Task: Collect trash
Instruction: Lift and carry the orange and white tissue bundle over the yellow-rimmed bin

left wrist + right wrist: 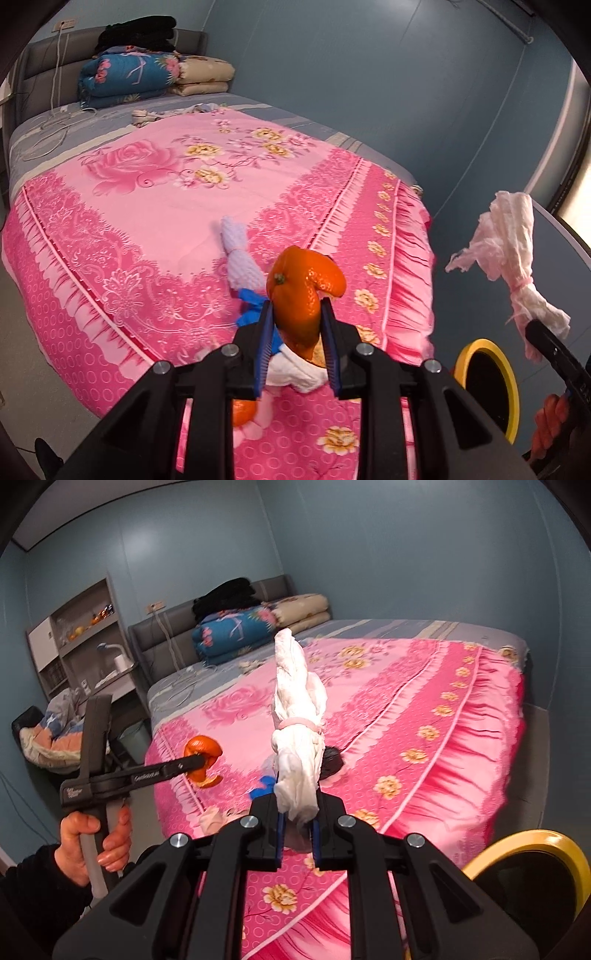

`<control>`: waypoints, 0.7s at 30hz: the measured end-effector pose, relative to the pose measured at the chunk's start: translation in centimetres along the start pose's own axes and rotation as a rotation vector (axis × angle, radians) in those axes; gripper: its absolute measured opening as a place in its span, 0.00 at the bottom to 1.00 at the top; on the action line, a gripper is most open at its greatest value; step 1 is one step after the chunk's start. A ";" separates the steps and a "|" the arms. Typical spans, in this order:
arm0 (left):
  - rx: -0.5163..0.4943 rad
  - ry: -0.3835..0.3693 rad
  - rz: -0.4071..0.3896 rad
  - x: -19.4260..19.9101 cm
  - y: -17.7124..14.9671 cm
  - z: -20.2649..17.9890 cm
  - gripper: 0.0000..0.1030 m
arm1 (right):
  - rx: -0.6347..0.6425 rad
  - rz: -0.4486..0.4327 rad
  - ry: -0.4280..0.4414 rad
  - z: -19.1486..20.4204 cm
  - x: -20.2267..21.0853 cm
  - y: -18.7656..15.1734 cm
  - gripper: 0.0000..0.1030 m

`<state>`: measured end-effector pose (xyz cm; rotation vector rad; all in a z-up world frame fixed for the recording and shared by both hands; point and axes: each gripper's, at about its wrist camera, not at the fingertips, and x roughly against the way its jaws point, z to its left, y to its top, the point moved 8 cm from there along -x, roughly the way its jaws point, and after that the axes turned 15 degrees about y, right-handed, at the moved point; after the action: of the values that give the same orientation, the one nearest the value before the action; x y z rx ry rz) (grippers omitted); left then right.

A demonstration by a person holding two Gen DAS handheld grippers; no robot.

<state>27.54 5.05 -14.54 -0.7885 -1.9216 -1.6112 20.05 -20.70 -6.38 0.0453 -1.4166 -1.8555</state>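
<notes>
Black tool arms fill the bottom of both views, and each tool is already loaded. Left tool point(297, 325) is clamped on an orange peel point(301, 291), its blue pads pressing the peel's lower part while the curled top stands up past the tips. Right tool point(297, 812) is squeezed tight on a tissue wad point(297, 716), a long twist bound at the waist by a pink band, its long axis running straight out along the fingers and up. What the coming move seems to turn on is the bin point(535, 853), a dark-mouthed bin with a yellow rim. Taking the bin as the landmark: it sits off the bed's near corner, low and to the right in both views. In the right wrist view the wad is up and left of the bin, fairly near its rim; in the left wrist view the peel is well to the left of the bin point(484, 387), with the right tool point(535, 328) and its wad point(511, 254) between. So the right hand looks the nearer one to the bin, and I judge it should drop first, the left crossing rightward after. More trash lies on the bed point(166, 221) left of the bin: a white net sleeve point(238, 254), a blue scrap point(251, 306), a second bit of peel point(243, 411) and a crumpled tissue point(295, 376) under the left tool.
</notes>
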 end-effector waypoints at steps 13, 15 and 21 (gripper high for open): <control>-0.088 -0.143 -0.035 3.7 -0.1 -8.5 0.23 | -0.048 -0.124 -0.099 -2.5 7.4 2.5 0.11; -0.102 -0.165 -0.037 4.2 -0.2 -9.8 0.23 | -0.050 -0.134 -0.110 -2.8 8.1 2.7 0.11; -0.147 -0.216 -0.039 5.3 -0.9 -13.6 0.23 | -0.067 -0.169 -0.150 -3.4 10.4 3.1 0.11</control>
<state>23.37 -7.87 -9.13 -1.0274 -1.9922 -1.7693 16.12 -29.87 -0.83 -0.0082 -1.4894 -2.0812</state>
